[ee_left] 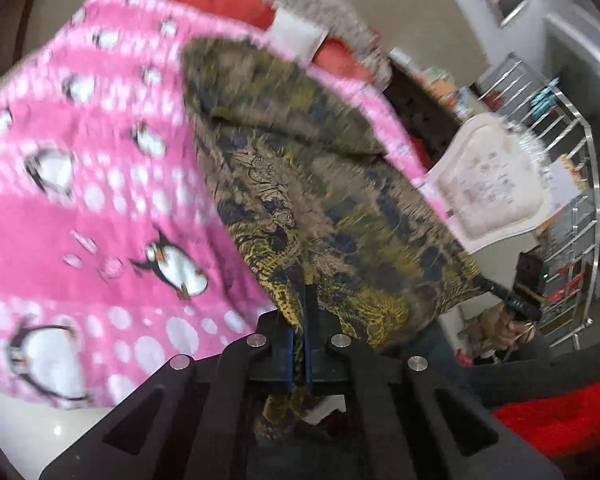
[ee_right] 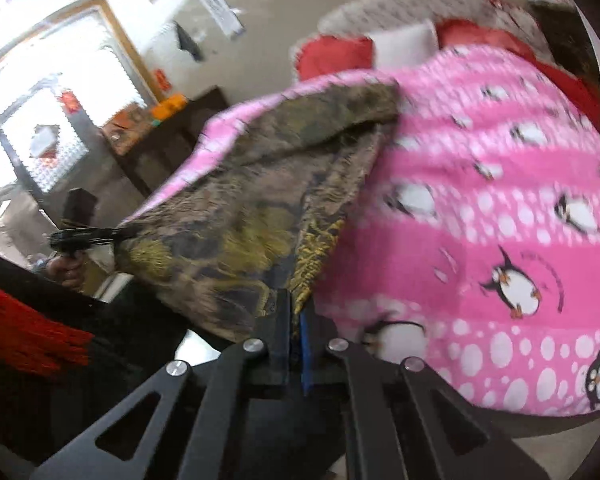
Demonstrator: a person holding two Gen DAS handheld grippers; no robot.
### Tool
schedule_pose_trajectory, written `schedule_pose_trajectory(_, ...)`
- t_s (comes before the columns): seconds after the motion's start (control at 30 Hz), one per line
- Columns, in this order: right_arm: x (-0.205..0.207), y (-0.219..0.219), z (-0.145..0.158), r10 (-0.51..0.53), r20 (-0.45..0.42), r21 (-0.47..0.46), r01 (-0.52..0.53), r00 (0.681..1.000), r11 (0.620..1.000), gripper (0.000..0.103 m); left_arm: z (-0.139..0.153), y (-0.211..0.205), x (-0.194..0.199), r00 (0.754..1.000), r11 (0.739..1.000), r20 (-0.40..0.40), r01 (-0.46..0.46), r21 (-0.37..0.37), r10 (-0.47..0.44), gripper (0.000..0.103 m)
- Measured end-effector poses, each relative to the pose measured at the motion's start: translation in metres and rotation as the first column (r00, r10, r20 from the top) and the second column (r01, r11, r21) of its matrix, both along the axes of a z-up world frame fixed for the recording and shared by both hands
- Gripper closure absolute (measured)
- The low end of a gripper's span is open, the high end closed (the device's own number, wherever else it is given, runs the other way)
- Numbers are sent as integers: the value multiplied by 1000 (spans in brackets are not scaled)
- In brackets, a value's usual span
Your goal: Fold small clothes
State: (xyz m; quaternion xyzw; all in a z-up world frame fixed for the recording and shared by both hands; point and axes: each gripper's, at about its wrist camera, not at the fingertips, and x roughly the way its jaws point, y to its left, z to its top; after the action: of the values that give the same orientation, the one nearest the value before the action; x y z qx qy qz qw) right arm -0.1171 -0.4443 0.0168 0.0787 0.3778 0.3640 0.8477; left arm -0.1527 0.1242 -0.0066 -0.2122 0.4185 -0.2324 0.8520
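step: we hold the patterned cloth (ee_left: pixel 312 200) stretched above the pink penguin blanket (ee_left: pixel 88 184) | left gripper (ee_left: pixel 299 312) and right gripper (ee_right: pixel 295 312) both pinch its corners | next — we judge — bring the corners together over the blanket

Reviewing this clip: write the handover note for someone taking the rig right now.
Left gripper: shut on one corner of the olive-and-yellow patterned cloth.
Right gripper: shut on another corner of the same cloth.
The cloth hangs stretched between both grippers, its far end draped on the pink penguin-print fleece blanket.
Done: cloth picked up and spread.
Left: lay it flat on the blanket, fold it.
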Motion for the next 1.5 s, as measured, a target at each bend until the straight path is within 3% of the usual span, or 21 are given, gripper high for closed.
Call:
schedule_pose_trajectory(0.17, -40, -27, 49, -7, 96, 240, -16, 995, 971, 100, 39, 23, -34, 997, 996, 49, 63, -56, -60, 103)
schedule_pose_trajectory(0.33, -71, -47, 71, -29, 141, 339, -21, 990, 941, 100, 61, 20, -61, 980, 980, 48, 195, -49, -193, 103)
schedule_pose_trajectory(0.47, -48, -45, 62, -82, 107, 314, 45, 991, 948, 99, 48, 14, -29, 991, 990, 31, 133, -43, -132, 103)
schedule_pose_trajectory(0.57, -15, -36, 55, -148, 73, 262, 125, 986, 957, 99, 41, 10, 4, 999, 998, -8, 44, 52, -44, 103)
schedule_pose_trajectory(0.77, 72, -4, 66, -236, 93, 177, 217, 967, 960, 99, 51, 11, 82, 996, 985, 66, -64, 163, 54, 103)
schedule_pose_trajectory(0.9, 144, 16, 63, -317, 90, 101, 308, 944, 946, 99, 47, 18, 139, 995, 978, 58, -89, 186, 80, 103)
schedule_pose_trajectory(1.13, 251, 46, 29, -397, 19, -23, 398, 918, 917, 99, 17, 21, 222, 995, 956, -16, -92, 279, 101, 103)
schedule_pose_trajectory(1.27, 286, 58, 8, -419, -35, -57, 417, 907, 907, 99, -7, 22, 243, 991, 943, -51, -102, 317, 124, 103)
schedule_pose_trajectory(1.37, 308, 65, -14, -447, -89, -106, 438, 890, 893, 99, -34, 21, 259, 984, 935, -119, -81, 346, 130, 103)
schedule_pose_trajectory(1.43, 321, 66, -36, -476, -167, -161, 452, 864, 877, 98, -47, 24, 265, 979, 945, -154, -78, 318, 133, 103)
schedule_pose_trajectory(1.5, 324, 63, -47, -498, -223, -175, 468, 838, 866, 89, -49, 32, 267, 975, 959, -167, -102, 264, 149, 103)
